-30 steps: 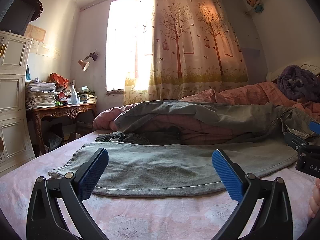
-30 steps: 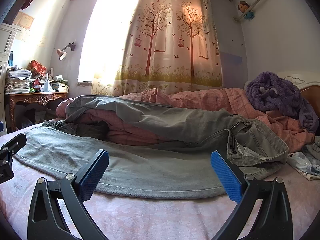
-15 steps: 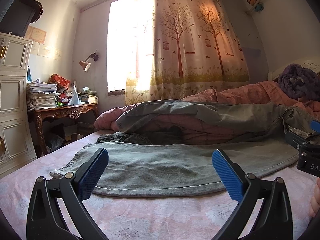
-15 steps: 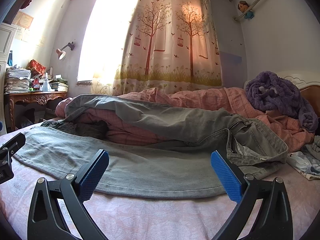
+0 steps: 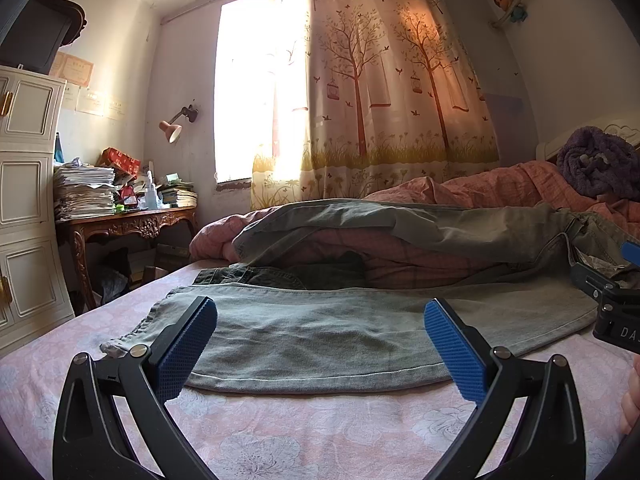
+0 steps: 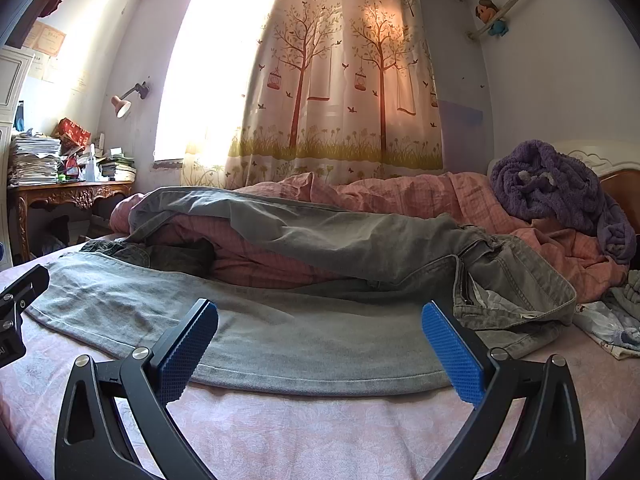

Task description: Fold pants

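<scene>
both left gripper [image 5: 320, 344] and right gripper [image 6: 320, 344] gape empty, seemingly just above the pants [image 6: 280, 332].

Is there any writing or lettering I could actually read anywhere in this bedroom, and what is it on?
"DA": white letters, cut off by the picture edge, on the black body of the right gripper in the left wrist view.
Papers on the wall: printed, too small to read.
Red box on the desk: markings blurred, unreadable.
Stacked papers: nothing legible.

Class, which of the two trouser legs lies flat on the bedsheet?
The near leg of the grey-green denim pants, spread on the pink floral sheet; the far leg drapes over the pink quilt.
</scene>
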The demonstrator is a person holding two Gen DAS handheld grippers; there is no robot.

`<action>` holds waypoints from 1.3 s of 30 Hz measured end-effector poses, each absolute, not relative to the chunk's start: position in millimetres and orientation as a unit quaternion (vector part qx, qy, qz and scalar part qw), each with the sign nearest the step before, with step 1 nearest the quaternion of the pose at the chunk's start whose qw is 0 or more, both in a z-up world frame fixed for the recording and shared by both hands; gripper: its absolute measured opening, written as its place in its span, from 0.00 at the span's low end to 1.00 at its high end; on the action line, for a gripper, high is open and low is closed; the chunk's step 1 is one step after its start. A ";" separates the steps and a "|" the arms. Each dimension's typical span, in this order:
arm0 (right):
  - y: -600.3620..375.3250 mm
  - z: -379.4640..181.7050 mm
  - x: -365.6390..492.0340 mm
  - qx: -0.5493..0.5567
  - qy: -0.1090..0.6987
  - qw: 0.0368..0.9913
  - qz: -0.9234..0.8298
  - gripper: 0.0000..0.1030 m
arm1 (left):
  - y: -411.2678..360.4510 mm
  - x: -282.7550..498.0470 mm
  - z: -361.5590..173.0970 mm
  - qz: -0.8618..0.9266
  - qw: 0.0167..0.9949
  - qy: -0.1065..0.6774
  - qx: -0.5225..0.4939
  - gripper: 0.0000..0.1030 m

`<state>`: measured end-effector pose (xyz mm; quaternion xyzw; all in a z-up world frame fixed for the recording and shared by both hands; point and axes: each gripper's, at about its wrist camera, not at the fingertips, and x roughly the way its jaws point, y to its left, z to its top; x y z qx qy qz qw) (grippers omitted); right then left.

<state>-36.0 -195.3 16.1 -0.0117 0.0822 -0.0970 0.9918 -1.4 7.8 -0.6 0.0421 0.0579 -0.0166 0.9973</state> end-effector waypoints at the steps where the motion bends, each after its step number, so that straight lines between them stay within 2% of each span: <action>1: -195.2 16.0 -35.6 -0.012 0.082 0.992 -0.097 1.00 | 7.9 -1.4 -0.7 -0.017 0.997 0.058 0.042 1.00; 39: -209.8 15.0 -33.8 0.005 0.104 0.989 -0.103 1.00 | 7.7 4.1 5.3 -0.008 0.995 0.079 0.055 1.00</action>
